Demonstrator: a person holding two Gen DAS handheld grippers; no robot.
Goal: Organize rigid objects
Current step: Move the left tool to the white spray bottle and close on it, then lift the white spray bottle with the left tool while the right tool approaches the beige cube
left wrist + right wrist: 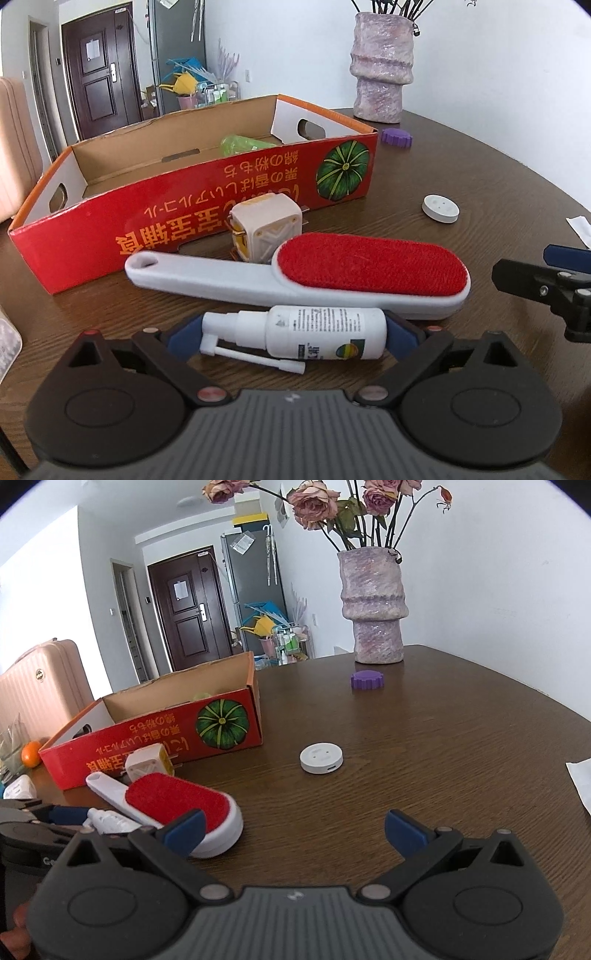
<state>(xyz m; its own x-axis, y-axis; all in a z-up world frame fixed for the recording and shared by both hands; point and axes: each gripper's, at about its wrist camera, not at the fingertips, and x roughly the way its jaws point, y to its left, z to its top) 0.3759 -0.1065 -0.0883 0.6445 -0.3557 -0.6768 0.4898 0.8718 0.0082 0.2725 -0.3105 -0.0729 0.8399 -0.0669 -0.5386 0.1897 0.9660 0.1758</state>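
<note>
Spray bottle point(314, 334) lies crosswise between the spread, not yet clamped pads of the left gripper point(291, 338), near the table's point(461, 177) front edge; right gripper point(293, 829) gapes empty.

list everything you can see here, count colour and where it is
cardboard box: 1, red outside, open top, on the table's left part
green thing: 1, inside the box, too hidden to name
plug adapter: 1, cream, between box and brush
lint brush: 1, white with red pad, lying in front of the box
spray bottle: 1, white, lying between the left gripper's fingers
round device: 1, white, mid table
ridged cap: 1, purple, near the vase
vase: 1, pink-purple, dried roses, far edge
orange: 1, left of the box
suitcase: 1, pink, behind the table
left gripper: 1, black, blue fingers
right gripper: 1, black, wide open, nothing between
</note>
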